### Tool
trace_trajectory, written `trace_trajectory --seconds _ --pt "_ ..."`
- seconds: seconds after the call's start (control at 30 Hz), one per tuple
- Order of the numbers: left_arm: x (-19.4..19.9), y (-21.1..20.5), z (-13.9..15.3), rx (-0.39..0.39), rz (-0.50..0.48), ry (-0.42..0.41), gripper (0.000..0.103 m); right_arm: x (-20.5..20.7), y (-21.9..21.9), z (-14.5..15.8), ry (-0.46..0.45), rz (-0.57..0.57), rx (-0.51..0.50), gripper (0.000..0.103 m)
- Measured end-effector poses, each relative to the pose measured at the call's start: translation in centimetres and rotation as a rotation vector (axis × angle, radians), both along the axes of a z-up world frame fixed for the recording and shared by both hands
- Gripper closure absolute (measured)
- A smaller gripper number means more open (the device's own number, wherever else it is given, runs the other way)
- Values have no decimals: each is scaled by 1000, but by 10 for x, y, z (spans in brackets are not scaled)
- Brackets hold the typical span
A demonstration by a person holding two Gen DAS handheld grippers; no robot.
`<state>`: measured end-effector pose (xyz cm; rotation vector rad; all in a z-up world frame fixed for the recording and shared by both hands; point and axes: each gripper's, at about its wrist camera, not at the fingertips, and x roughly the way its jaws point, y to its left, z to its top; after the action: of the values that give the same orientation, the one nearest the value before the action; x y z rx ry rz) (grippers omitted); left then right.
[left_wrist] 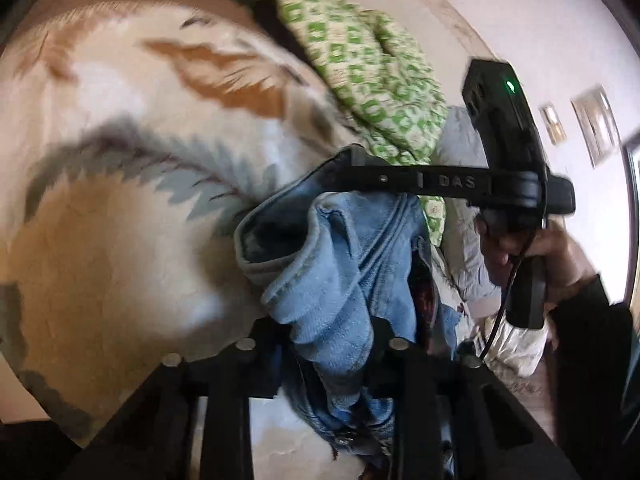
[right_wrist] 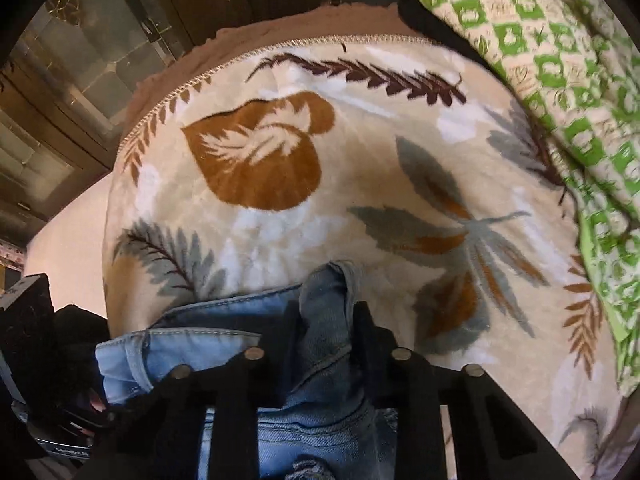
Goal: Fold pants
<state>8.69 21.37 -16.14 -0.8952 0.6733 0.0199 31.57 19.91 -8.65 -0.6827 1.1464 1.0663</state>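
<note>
Light blue denim pants (left_wrist: 332,280) lie bunched on a leaf-patterned blanket (left_wrist: 120,200). In the left wrist view my left gripper (left_wrist: 332,344) is shut on a thick fold of the denim, which rises between its black fingers. The right gripper's black body (left_wrist: 516,184) sits just beyond, held by a hand (left_wrist: 560,252), with one finger lying across the top of the pants. In the right wrist view my right gripper (right_wrist: 326,320) is shut on an upright fold of the pants (right_wrist: 192,344), pointing steeply down at the blanket (right_wrist: 280,220). A hemmed edge spreads to its left.
A green-and-cream patterned cloth (right_wrist: 560,80) is heaped along the blanket's right side, also seen in the left wrist view (left_wrist: 372,80) above a grey pillow (left_wrist: 460,152). A wooden cabinet with glass doors (right_wrist: 80,60) stands beyond the bed's far left edge. Framed pictures (left_wrist: 596,124) hang on the wall.
</note>
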Motion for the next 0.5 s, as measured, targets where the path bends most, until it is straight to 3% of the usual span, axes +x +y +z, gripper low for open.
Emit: trace_trajectory --seconds 0.23,0.33,0.5 --pt "-19 -43 65 241 -62 -98 78 -29 -47 69 -108 -22 102 83" --pt "-24 -74 93 341 -118 -157 78 -46 -102 102 -151 -84 191 82" --pt "-36 -140 125 518 -247 -233 78 -72 -203 130 -190 -210 321 82"
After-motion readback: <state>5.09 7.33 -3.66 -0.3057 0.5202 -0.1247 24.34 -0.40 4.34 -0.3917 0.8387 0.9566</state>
